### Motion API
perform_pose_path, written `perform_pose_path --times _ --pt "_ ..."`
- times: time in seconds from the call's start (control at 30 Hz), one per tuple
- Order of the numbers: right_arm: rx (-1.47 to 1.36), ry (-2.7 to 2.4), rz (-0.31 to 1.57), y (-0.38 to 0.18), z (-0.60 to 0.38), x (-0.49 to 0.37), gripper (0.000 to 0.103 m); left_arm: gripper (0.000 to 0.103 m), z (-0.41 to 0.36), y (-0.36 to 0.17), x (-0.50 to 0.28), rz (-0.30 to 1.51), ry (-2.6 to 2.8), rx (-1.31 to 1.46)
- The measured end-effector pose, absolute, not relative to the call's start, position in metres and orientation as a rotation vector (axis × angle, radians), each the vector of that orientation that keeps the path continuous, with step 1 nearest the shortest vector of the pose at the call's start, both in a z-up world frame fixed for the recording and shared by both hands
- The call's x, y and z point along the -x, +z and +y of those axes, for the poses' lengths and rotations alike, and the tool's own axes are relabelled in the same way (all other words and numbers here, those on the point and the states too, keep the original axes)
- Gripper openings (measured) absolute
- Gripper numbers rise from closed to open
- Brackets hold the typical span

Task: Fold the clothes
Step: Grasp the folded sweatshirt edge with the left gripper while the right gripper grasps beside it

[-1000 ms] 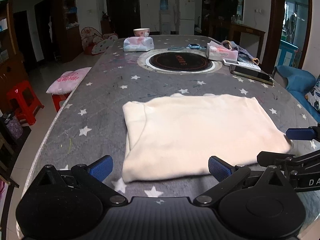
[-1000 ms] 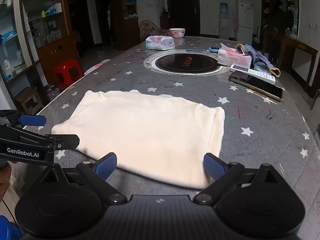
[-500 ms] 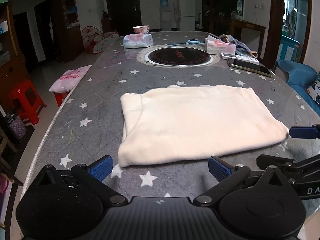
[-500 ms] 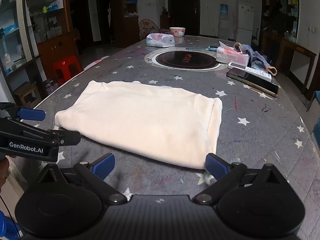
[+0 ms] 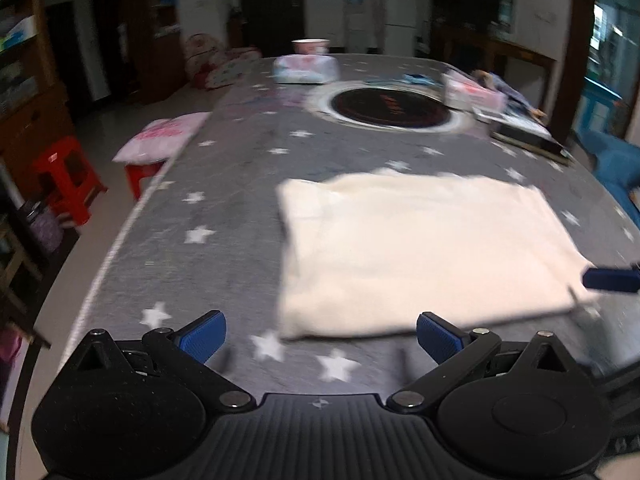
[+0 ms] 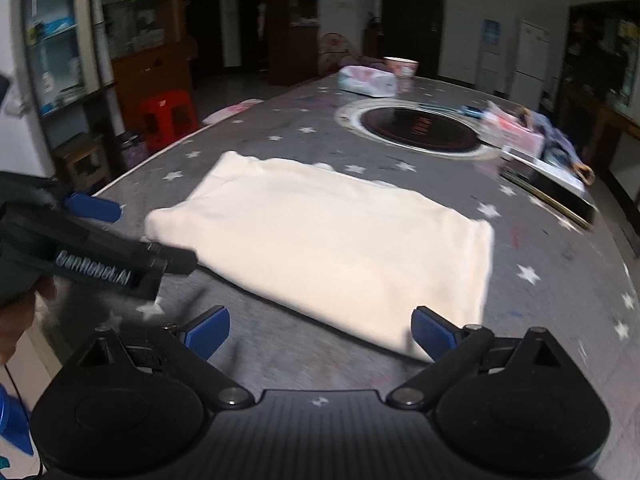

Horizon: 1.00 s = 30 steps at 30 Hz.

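Observation:
A cream folded garment point(image 5: 416, 248) lies flat on the grey star-patterned table point(image 5: 224, 216); it also shows in the right wrist view point(image 6: 332, 244). My left gripper point(image 5: 320, 338) is open and empty, just short of the garment's near left corner. My right gripper point(image 6: 320, 332) is open and empty, just short of the garment's near edge. The left gripper also shows at the left of the right wrist view point(image 6: 96, 240), beside the garment's left corner. One blue fingertip of the right gripper point(image 5: 610, 278) shows at the right edge of the left wrist view. Both views are blurred.
A round black hotplate point(image 5: 390, 108) is set in the table's middle. Behind it are a tissue pack point(image 5: 306, 70), a bowl point(image 5: 310, 45), a tissue box point(image 6: 512, 130) and phones point(image 6: 548, 184). Red stools point(image 5: 66, 180) stand off the table's left edge.
Both grippers have pulled back and up from the garment, which they stood over a second ago. The left view has swung left, the right view has tilted. The garment lies still.

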State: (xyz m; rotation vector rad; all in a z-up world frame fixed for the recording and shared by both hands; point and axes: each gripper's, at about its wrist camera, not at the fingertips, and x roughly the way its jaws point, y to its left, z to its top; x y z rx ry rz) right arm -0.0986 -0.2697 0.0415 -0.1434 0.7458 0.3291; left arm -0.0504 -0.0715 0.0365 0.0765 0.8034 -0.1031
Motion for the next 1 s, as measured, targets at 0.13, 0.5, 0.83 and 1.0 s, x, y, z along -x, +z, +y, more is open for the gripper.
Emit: perform_pose_path --times 0.13,0.5,0.83,1.0 --pt "0.205 0.393 0.740 0.044 -0.244 0.090 0.094 0.103 -0.044 0.038 0.034 0.816 -0.037 -0.031" --pt "0.422 0.585 0.724 0.039 -0.161 0.065 0.070 0.103 0.015 0.037 -0.006 0.874 0.013 0.210" --pt "0.507 0.606 0.679 0.031 -0.132 0.057 0.016 0.103 0.016 0.033 -0.026 0.961 -0.088 0.422" --pt "0.345 0.616 0.681 0.046 -0.158 0.053 0.011 0.103 0.016 0.025 -0.035 1.008 -0.108 0.630"
